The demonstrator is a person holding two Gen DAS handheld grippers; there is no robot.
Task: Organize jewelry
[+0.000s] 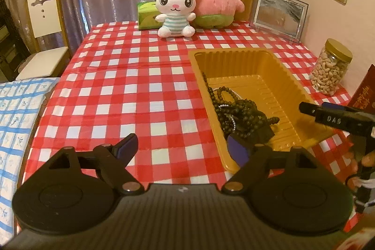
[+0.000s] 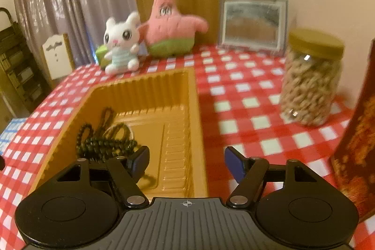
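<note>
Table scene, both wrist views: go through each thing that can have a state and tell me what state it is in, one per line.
Gold tray: open-topped, upright on the checked cloth.
Dark bead strands: heaped in the tray's near left part, tangled.
Left gripper: fingers wide apart, nothing between them.
Right gripper: fingers apart, empty, over the tray's near edge.
Nut jar: upright, lid on, nearly full.
Picture frame: standing, leaning back.

beads in tray | toys behind tray | jar right of tray
</note>
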